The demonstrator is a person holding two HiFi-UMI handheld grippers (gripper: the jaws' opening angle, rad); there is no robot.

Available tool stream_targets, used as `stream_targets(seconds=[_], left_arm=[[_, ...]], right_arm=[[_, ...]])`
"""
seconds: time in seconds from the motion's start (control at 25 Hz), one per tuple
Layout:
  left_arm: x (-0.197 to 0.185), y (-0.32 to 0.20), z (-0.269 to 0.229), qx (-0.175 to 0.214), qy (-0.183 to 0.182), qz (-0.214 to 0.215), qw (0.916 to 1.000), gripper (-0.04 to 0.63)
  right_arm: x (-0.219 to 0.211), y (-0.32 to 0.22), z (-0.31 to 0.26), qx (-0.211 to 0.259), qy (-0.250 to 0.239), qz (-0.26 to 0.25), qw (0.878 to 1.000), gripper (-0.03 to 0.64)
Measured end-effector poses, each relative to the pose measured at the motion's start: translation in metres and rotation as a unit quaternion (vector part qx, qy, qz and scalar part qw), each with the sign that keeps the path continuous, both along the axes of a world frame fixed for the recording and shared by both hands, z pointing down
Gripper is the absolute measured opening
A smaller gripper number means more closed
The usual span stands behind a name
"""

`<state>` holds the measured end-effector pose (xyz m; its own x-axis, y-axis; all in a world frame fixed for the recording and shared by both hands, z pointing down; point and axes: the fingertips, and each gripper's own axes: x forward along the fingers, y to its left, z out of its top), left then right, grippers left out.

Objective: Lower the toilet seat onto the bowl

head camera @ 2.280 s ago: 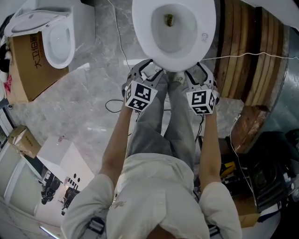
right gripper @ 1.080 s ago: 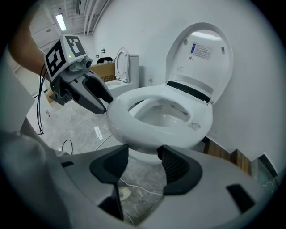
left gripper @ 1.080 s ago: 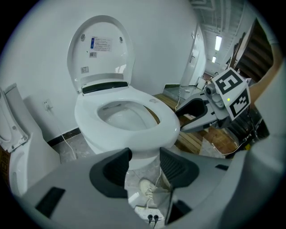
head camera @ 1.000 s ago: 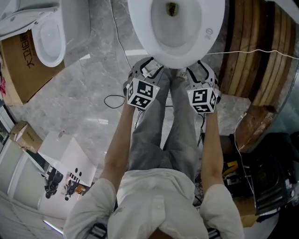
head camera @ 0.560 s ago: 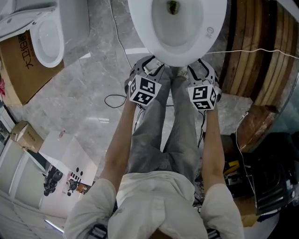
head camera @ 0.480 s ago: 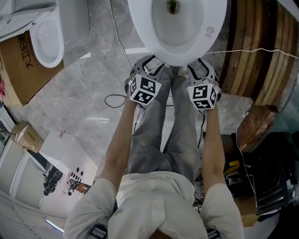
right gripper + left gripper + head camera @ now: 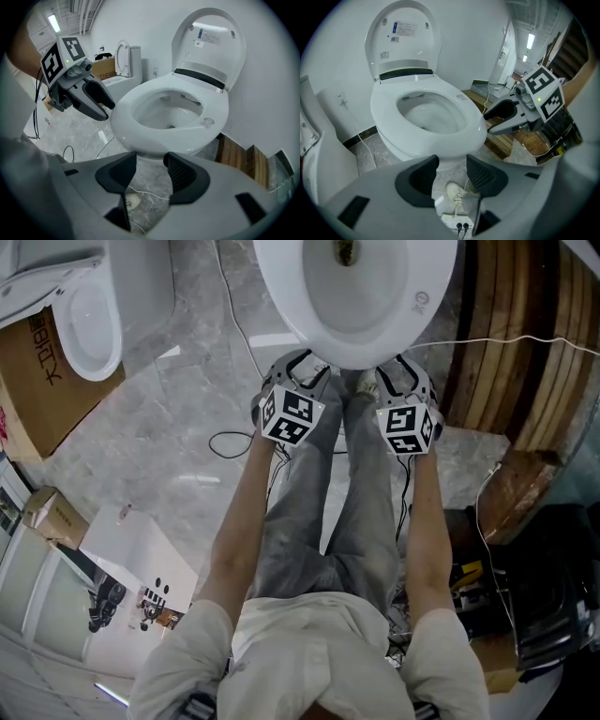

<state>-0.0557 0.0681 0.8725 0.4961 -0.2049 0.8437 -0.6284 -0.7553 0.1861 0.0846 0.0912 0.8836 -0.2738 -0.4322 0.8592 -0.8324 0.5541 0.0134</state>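
**Left claw** (image 7: 452, 165): released, jaws apart. Nothing stands between them; only the floor and a pale shoe (image 7: 454, 192) show beyond. It sits at the lower centre of its view, just short of the bowl's front.

**Right claw** (image 7: 150, 163): also released and empty. Its jaws have just been narrowing. It sits at the lower centre of its view, near the bowl's front.

**Toilet seat** (image 7: 472, 123): white ring, mid-frame. By my reading it lies flat on the bowl (image 7: 401, 149), and neither claw touches it.

**Lid** (image 7: 404, 42): upright against the wall, upper left.

**Handling (estimate):**
- Rigid moulded plastic, fairly light, glossy and slippery.
- Hinged at the back, and liable to slam if dropped.
- Best hold is the front rim, pinched above and below, opposite the hinge.
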Motion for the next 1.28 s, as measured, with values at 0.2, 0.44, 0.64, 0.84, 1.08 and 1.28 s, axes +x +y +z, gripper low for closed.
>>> stream_targets(seconds=[0.2, 0.44, 0.64, 0.84, 1.08, 1.28], left_arm=[[0.000, -0.001, 0.012, -0.007, -0.001, -0.001, 1.0000, 0.215], [0.000, -0.003, 0.025, -0.017, -0.006, -0.006, 0.9998, 0.212], [-0.003, -0.007, 0.026, -0.012, -0.001, -0.017, 0.9998, 0.176], [-0.002, -0.004, 0.026, -0.016, -0.005, -0.021, 0.9997, 0.175], [-0.001, -0.017, 0.011, 0.002, 0.006, -0.043, 0.9991, 0.172], [0.004, -0.037, -0.027, 0.041, 0.031, -0.068, 0.9964, 0.112]], right_arm=[[-0.001, -0.001, 0.011, -0.007, 0.000, 0.004, 1.000, 0.213], [0.000, -0.002, 0.023, -0.014, -0.003, 0.010, 1.000, 0.207], [0.000, -0.003, 0.023, -0.008, -0.012, 0.015, 1.000, 0.206], [0.000, 0.000, 0.021, -0.010, -0.015, 0.023, 1.000, 0.179], [0.001, -0.015, 0.001, 0.019, -0.026, 0.042, 0.999, 0.143], [-0.002, -0.041, -0.044, 0.069, -0.044, 0.035, 0.996, 0.101]])
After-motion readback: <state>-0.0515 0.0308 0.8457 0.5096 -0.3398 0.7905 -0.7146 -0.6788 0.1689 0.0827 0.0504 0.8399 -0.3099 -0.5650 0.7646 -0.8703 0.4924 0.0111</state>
